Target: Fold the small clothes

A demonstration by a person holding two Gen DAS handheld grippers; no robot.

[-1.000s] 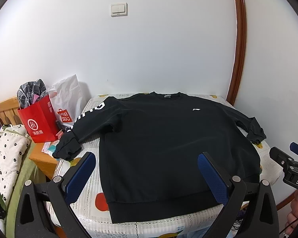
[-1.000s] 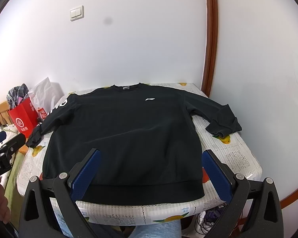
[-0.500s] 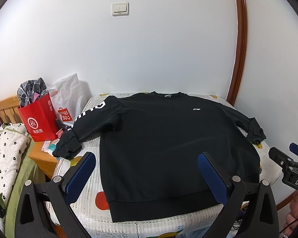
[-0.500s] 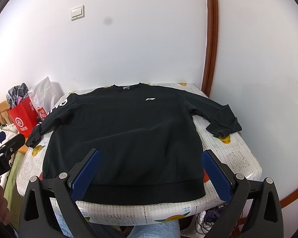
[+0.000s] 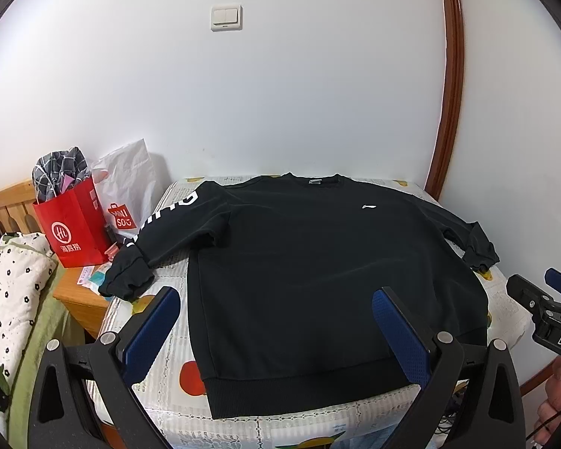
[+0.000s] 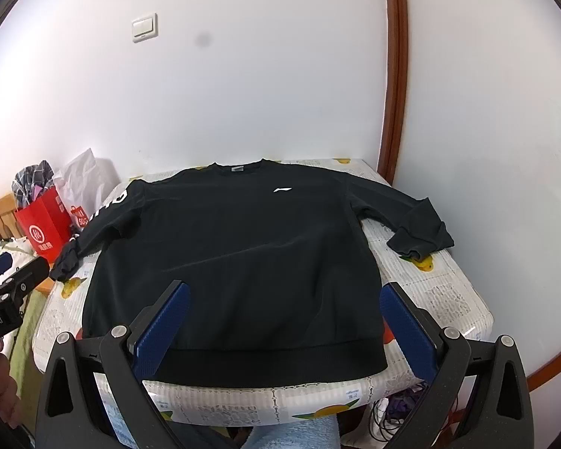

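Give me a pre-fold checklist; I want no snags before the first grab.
1. Black sweatshirt lying flat, front up: ok.
2. Both sleeves spread out to the sides: ok.
3. Left gripper open, holding nothing: ok.
4. Right gripper open, holding nothing: ok.
5. Left sleeve cuff fully on the table: not ok, it overhangs the edge near the red paper bag.
6. Underside smooth: cannot tell.

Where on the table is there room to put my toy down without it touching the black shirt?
Bare patches of the table: the near right corner, between the sweatshirt body and the table edge, below the right cuff; and a narrower strip near the left cuff. The middle is all sweatshirt. Left of the table, the red bag crowds things.
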